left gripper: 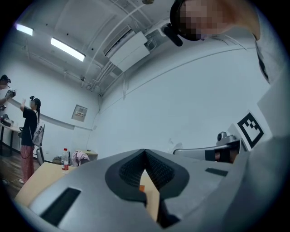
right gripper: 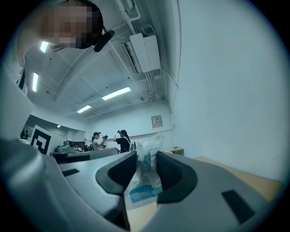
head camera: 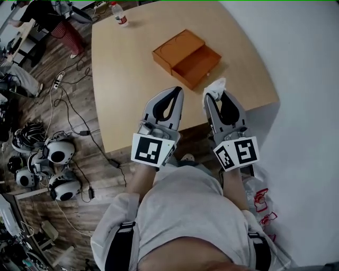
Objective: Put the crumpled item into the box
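Note:
An orange box [head camera: 186, 57] lies open in the middle of the wooden table [head camera: 127, 79], its tray beside its lid. My right gripper [head camera: 214, 94] hovers over the table's near edge, just short of the box, shut on a crumpled white wrapper [head camera: 215, 86] that sticks out past its tips. In the right gripper view the wrapper [right gripper: 146, 174], with blue print on it, stands pinched between the two pads of the right gripper [right gripper: 146, 156]. My left gripper [head camera: 177, 91] is alongside on the left, shut and empty. In its own view the left gripper [left gripper: 145, 153] has its tips touching, and a sliver of the box [left gripper: 142, 188] shows through the gap below.
A plastic bottle [head camera: 119, 13] with a red cap stands at the table's far left corner. Cables and round white devices [head camera: 58, 151] litter the wooden floor at the left. Two people [right gripper: 111, 141] stand far off in the room. A plain wall is on the right.

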`<state>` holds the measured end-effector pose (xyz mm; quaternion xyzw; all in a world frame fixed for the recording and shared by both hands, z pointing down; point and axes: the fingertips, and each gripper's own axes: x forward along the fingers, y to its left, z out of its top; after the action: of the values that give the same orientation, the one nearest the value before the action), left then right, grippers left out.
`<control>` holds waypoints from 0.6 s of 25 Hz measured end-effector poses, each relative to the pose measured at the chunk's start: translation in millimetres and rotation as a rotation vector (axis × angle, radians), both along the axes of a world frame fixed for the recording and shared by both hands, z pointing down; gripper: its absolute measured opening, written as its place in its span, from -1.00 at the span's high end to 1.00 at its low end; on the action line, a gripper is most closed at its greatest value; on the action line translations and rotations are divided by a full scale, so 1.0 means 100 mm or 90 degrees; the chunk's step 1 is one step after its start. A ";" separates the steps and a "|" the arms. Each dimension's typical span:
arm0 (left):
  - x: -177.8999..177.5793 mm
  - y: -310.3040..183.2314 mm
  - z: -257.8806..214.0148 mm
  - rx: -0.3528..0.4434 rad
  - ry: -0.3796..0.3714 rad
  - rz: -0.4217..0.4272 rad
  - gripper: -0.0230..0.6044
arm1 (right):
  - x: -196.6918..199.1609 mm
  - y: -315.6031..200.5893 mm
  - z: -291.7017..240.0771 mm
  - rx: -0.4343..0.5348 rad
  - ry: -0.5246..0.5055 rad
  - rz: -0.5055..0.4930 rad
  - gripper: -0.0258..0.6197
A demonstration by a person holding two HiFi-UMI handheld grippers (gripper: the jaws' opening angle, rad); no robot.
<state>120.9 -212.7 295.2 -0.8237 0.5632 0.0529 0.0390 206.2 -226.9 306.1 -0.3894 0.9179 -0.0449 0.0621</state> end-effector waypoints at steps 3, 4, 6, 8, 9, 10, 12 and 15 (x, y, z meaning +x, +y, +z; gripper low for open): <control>-0.07 -0.02 0.06 -0.006 -0.005 -0.019 0.88 | -0.05 -0.04 0.06 -0.006 -0.008 -0.016 0.47; -0.08 -0.03 0.07 -0.006 -0.006 -0.024 0.88 | -0.06 -0.05 0.08 -0.009 -0.011 -0.020 0.47; -0.09 -0.04 0.07 -0.007 -0.007 -0.027 0.88 | -0.08 -0.07 0.11 -0.014 -0.015 -0.024 0.47; -0.10 -0.07 0.08 -0.007 -0.010 -0.025 0.88 | -0.11 -0.10 0.13 -0.016 -0.016 -0.025 0.47; -0.12 -0.10 0.08 -0.007 -0.010 -0.023 0.88 | -0.13 -0.12 0.13 -0.017 -0.015 -0.024 0.47; -0.15 -0.14 0.08 -0.008 -0.010 -0.022 0.89 | -0.17 -0.16 0.13 -0.017 -0.014 -0.023 0.47; -0.25 -0.26 0.07 -0.010 -0.006 -0.016 0.88 | -0.27 -0.25 0.12 -0.019 -0.012 -0.018 0.47; -0.35 -0.44 0.01 -0.007 -0.003 -0.004 0.88 | -0.36 -0.42 0.09 -0.021 -0.009 -0.006 0.47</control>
<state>86.3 -256.8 296.4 -0.8225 0.5656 0.0477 0.0358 170.1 -268.6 315.1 -0.3860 0.9183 -0.0628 0.0622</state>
